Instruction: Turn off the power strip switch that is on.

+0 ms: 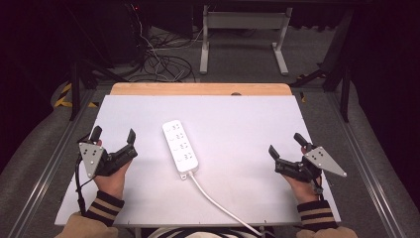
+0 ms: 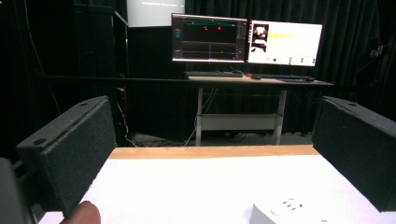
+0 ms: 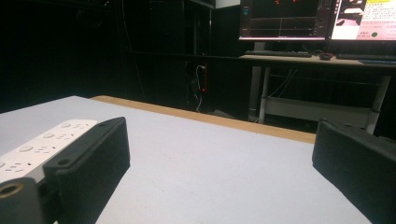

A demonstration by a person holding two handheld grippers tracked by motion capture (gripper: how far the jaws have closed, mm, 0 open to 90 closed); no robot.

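Progress looks nil: the white plastic power strip [image 1: 180,146] lies untouched mid-surface, its white cord [image 1: 218,204] trailing toward five o'clock. Left gripper [image 1: 113,139] at nine o'clock and right gripper [image 1: 287,144] at three o'clock both rest with jaws spread, holding nothing.

The table [image 1: 247,114] is seen from above; low along it, both gripper views share the power strip [image 2: 280,212] and desk [image 3: 327,58].
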